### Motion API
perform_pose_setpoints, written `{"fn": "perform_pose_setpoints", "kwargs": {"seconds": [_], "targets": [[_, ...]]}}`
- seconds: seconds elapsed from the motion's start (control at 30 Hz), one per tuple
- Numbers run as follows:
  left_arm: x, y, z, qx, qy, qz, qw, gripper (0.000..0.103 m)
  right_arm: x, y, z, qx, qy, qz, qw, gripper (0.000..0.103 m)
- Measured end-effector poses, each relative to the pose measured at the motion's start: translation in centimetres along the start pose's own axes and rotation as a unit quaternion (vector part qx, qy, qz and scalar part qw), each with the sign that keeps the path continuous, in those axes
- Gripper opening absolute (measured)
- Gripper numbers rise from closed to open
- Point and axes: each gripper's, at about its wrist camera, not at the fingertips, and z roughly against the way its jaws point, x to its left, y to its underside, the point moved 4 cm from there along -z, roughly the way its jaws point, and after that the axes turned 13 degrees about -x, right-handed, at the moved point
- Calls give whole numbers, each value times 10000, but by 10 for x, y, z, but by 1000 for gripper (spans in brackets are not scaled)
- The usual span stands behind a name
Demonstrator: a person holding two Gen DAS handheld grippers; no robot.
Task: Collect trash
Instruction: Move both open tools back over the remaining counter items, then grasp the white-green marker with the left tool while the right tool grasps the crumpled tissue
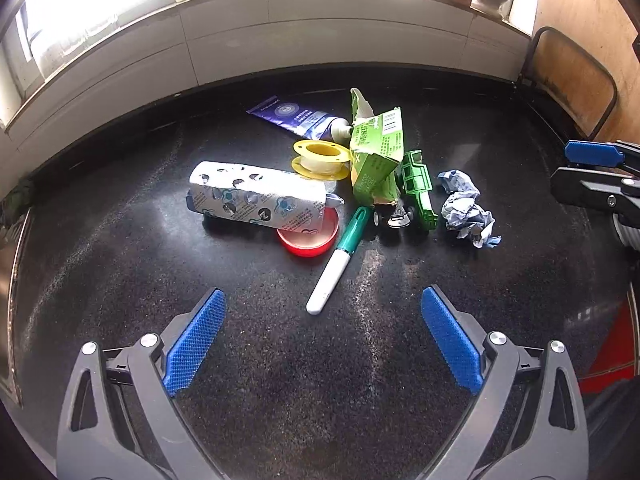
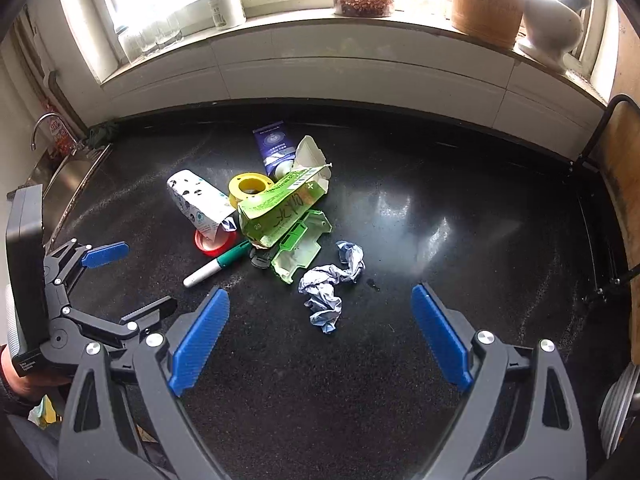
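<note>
- one pile mid-tabletop: one torn green carton, one crumpled blue-white paper wad, one printed white wrapper roll, one purple tube, one yellow tape spool, one red lid, one green-capped marker, one green toy truck
- red lid is half hidden under the wrapper roll, the truck's front tucked behind the carton
- left gripper has its fingers spread wide, holding nothing, marker tip just ahead
- right gripper is wide open too, empty, paper wad right between its fingers
- dark speckled tabletop, white tiled wall, bright windowsill with jars, sink tap far left
</note>
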Motion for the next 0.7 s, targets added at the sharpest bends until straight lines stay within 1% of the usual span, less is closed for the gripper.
{"fn": "perform_pose_setpoints", "kwargs": {"seconds": [0.03,0.13,0.23,0.33,0.4,0.43,0.5,0.53,0.57,0.6,0.63,0.67,0.7], "targets": [[1,3,-7,1,27,31,10000,95,-1,4,-10,57,-30,38,10000,89],[3,12,-31,194,45,48,9998,95,-7,15,-42,277,-87,84,9995,89],[0,14,-45,253,60,-94,9996,95,-12,25,-68,478,-106,177,9986,89],[-3,14,-55,307,80,-215,9993,95,-17,30,-85,591,-109,229,9979,89],[-5,15,-62,351,153,-226,9990,90,-18,33,-92,643,-106,268,9975,85],[-6,16,-65,388,188,-216,9988,89,-19,33,-95,671,-114,295,9972,82],[-8,16,-68,334,115,-302,9989,88,-18,36,-99,729,-141,321,9967,75],[-9,15,-69,328,102,-317,9989,88,-17,36,-99,678,-105,390,9969,71],[-10,14,-71,320,103,-323,9989,86,-17,35,-99,649,-79,445,9969,65],[-11,14,-72,310,84,-347,9989,82,-16,34,-98,624,-63,487,9968,61],[-12,13,-72,286,71,-397,9988,79,-16,33,-98,609,-45,513,9968,48],[-14,11,-72,264,87,-418,9987,72,-17,32,-97,602,-27,521,9968,34],[-16,10,-71,254,97,-436,9987,64,-18,31,-97,618,-21,503,9968,31]]}}
